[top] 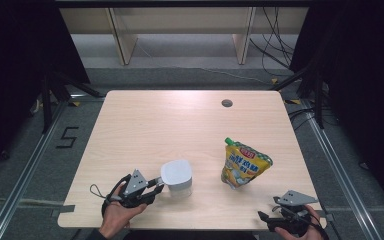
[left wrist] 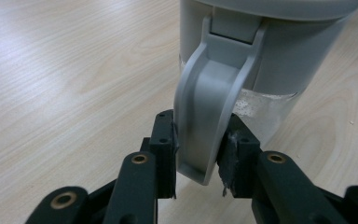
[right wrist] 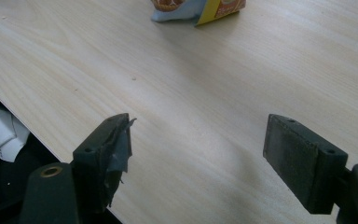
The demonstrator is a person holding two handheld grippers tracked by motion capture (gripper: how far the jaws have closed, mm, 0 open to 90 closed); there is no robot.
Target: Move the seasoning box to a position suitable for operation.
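While left hand-held gripper [left wrist: 198,154] pinches jug handle [left wrist: 209,116], pouch [top: 243,164] stands nearby; right hand-held gripper [right wrist: 198,161] spread.

A lab rig — black curtains [top: 10,45], metal floor rails [top: 22,175], loose cables [top: 275,45].

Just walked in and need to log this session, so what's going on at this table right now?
A person works at a wooden table with a gripper in each hand. The left gripper is closed on the grey handle of a lidded container, which stands upright near the front edge. The right gripper is open over bare table at the front right corner, holding nothing. A yellow spouted pouch with a green cap stands between them, untouched.
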